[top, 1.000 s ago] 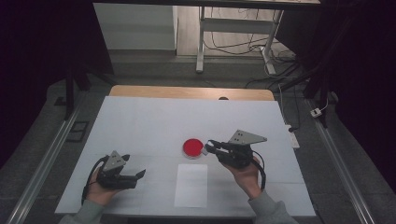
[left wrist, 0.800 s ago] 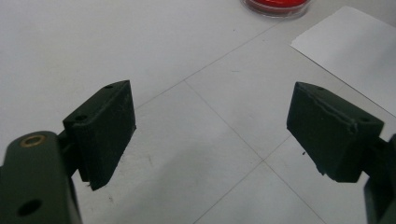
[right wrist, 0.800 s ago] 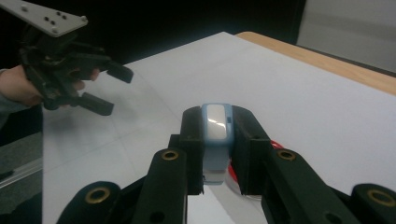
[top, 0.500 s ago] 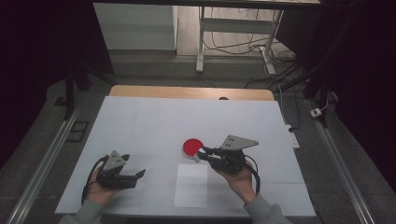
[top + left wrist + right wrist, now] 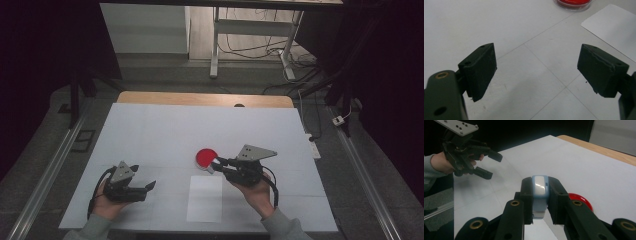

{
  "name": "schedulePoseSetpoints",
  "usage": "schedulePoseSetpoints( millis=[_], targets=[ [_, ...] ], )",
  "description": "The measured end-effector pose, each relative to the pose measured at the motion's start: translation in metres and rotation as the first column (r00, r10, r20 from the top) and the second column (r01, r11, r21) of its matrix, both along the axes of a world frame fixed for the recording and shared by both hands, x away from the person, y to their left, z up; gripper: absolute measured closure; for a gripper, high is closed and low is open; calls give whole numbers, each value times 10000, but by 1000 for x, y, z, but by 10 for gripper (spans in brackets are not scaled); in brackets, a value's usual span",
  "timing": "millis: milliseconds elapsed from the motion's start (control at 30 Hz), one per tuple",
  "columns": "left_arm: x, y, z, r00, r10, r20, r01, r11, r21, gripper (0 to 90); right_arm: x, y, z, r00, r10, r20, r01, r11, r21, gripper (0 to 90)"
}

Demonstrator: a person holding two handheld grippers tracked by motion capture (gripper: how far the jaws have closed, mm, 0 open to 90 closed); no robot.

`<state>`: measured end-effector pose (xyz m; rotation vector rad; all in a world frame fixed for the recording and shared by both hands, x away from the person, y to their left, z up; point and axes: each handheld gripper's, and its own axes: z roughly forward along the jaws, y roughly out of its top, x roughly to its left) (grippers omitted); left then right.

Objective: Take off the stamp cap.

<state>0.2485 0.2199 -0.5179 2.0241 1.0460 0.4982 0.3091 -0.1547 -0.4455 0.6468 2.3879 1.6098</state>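
At centre of the high view, right gripper (image 5: 216, 164) pinches a small pale-blue block (image 5: 540, 192) beside the red dish (image 5: 204, 158); white paper (image 5: 205, 198) below. Left gripper (image 5: 148, 187) lower left, jaws spread, empty.

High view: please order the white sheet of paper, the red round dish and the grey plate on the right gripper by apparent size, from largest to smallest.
1. White sheet of paper, clearly largest.
2. Grey plate and red round dish: they look alike, and the plate sits higher, nearer the camera, so I leave them unranked.
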Motion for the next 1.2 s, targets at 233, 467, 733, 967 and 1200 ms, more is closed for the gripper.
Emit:
schedulePoseSetpoints(
  millis=[233, 467, 733, 967, 1200],
  targets=[
    [1, -3, 3, 9998, -78, 188, 81, 9998, -162, 158, 1, 0, -1, 10000, -33, -28, 33, 10000, 56, 747],
    [3, -13, 9, 9981, -308, 537, 307, 9995, 20, 162, 1, 0, -1, 10000, -84, -52, 84, 9999, 77, 748],
    [6, -22, 12, 9966, -514, 644, 503, 9986, 181, 166, 2, -1, -1, 9999, -158, -13, 158, 9998, 93, 748],
    [9, -29, 13, 9959, -609, 670, 596, 9980, 208, 171, 2, 0, -1, 9999, -161, 13, 161, 9998, 120, 748],
    [10, -35, 14, 9950, -690, 728, 673, 9974, 254, 175, 2, 0, -1, 9999, -170, 8, 170, 9998, 138, 747]
  ],
)
